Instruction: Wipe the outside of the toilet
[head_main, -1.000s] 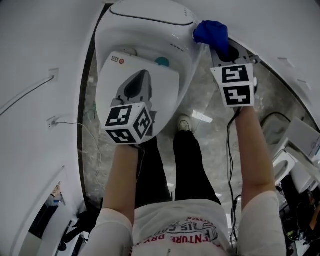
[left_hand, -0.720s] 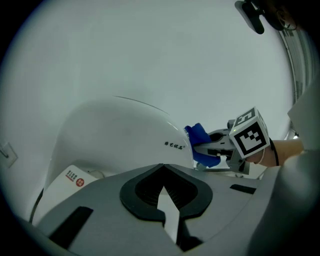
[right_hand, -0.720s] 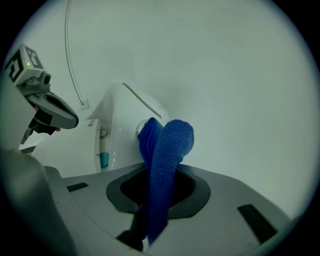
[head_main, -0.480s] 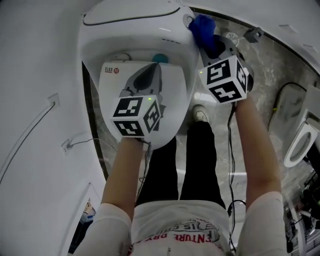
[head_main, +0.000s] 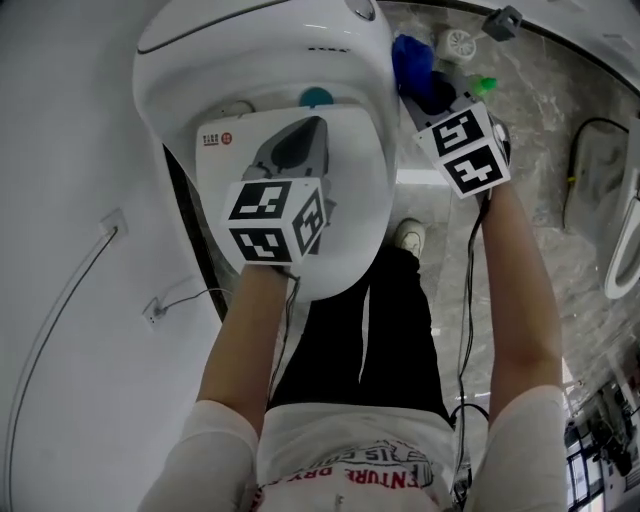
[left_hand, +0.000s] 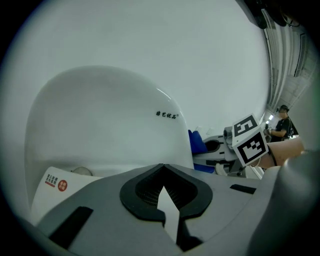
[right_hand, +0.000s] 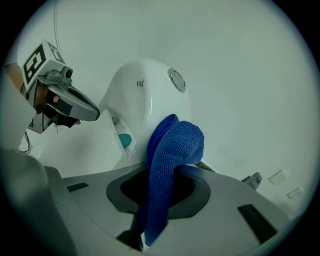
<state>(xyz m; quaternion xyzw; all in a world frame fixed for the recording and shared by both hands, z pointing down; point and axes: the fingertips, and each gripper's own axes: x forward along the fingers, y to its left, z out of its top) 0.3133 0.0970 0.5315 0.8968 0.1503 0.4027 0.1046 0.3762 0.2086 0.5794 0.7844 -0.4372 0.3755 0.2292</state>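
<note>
A bathroom of sorts, more showroom or test bay than home. A white toilet (head_main: 260, 60) stands against a plain white wall (head_main: 60, 120) on a grey, marble-patterned floor (head_main: 540, 110) with a round drain (head_main: 458, 43). At the right edge a second toilet seat (head_main: 614, 278) shows, and a loose black cable (head_main: 572, 165) loops across the floor near it.

White printed tee (head_main: 350, 462) — black trousers (head_main: 345, 345), white shoe (head_main: 408, 236).

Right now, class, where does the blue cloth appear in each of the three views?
Head view: blue cloth top right, beside the toilet.
Left gripper view: cloth small, right of centre, beside the toilet.
Right gripper view: cloth centre, between the jaws.
Shared landmark: the white toilet.
</note>
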